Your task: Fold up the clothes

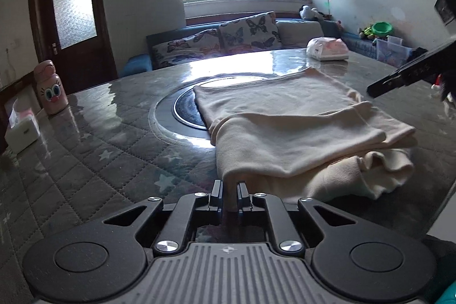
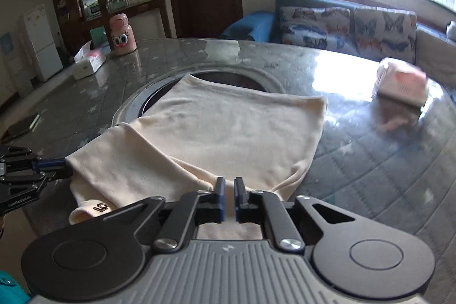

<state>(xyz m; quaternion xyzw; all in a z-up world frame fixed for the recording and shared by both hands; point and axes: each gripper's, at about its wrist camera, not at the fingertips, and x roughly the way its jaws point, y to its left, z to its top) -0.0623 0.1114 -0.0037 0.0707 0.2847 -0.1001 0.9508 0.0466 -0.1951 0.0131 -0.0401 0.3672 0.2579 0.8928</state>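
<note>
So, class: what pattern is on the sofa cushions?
Butterflies on the cushions; the right wrist view shows them best.

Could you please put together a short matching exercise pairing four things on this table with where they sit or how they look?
Things:
1. cream garment
2. pink bottle
3. pink-and-white pack
4. white tissue box

Descriptions:
A. stands upright, with cartoon eyes
B. partly folded, lying over the round inset
C. lies beside the bottle near the table's left edge
D. on the glossy right side of the table

Pairs: 1-B, 2-A, 3-D, 4-C

pink bottle, tissue box, tissue pack on table.
</note>
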